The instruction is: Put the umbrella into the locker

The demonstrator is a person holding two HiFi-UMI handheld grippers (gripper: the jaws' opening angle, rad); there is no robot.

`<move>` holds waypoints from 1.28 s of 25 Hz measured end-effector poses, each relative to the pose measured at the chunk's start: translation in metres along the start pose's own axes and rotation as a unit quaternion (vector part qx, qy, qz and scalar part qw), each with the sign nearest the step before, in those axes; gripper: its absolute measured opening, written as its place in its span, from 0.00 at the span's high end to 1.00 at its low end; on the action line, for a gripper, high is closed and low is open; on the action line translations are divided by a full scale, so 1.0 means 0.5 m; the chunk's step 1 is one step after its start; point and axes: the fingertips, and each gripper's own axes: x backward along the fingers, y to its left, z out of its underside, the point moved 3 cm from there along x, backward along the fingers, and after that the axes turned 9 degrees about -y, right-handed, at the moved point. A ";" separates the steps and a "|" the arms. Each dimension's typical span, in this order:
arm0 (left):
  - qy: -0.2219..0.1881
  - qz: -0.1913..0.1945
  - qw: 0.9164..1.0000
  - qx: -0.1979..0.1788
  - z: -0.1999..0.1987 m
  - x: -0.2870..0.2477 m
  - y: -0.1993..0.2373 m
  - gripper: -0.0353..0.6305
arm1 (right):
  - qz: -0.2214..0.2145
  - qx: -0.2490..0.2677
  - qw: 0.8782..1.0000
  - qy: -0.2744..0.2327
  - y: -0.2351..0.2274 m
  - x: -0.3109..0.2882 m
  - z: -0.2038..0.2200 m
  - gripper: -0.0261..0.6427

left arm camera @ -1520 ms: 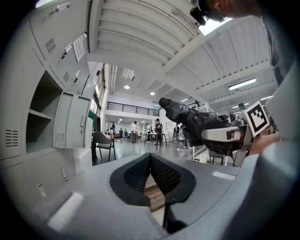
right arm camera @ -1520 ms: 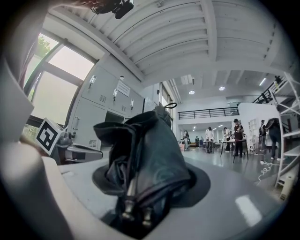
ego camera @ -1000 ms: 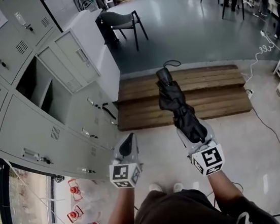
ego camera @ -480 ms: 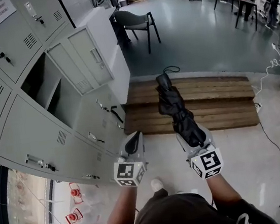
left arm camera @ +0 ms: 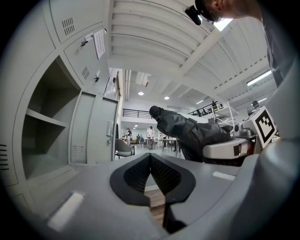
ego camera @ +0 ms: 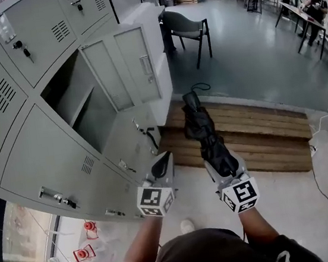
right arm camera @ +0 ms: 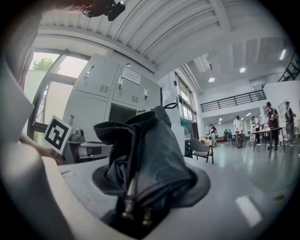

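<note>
Your right gripper (ego camera: 224,167) is clamped on the folded umbrella (ego camera: 201,127), which points forward above the pallet (ego camera: 260,130), just right of the open locker (ego camera: 83,108). Your left gripper (ego camera: 165,157) holds nothing, its jaws pressed together, near the locker's front.

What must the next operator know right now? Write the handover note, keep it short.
Left claw: shut, nothing in it, held beside the lockers.
Right claw: shut on the folded black umbrella, which points forward.
Open locker: up to the left, its door swung wide.
Done: umbrella in hand, locker open.
Left: carry the umbrella to the opening, set it inside, release.
</note>
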 end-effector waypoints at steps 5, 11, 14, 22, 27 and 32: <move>0.005 -0.024 1.000 0.000 0.010 0.012 0.093 0.94 | -0.033 -0.010 0.999 0.008 0.053 -0.096 0.029 0.60; 0.007 -0.050 0.999 0.001 0.016 0.038 0.171 0.94 | -0.061 -0.008 0.998 0.018 0.100 -0.178 0.045 0.60; 0.007 -0.071 0.997 0.001 0.019 0.054 0.205 0.94 | -0.079 -0.011 0.997 0.020 0.116 -0.211 0.050 0.60; 0.020 -0.128 0.992 0.002 0.052 0.059 0.286 0.94 | -0.138 -0.013 0.990 0.030 0.139 -0.315 0.087 0.60; 0.039 -0.170 0.985 0.005 0.073 0.040 0.334 0.94 | -0.175 -0.020 0.984 0.037 0.138 -0.383 0.112 0.60; 0.043 -0.206 0.977 0.005 0.087 0.015 0.369 0.94 | -0.218 -0.026 0.974 0.053 0.137 -0.442 0.140 0.60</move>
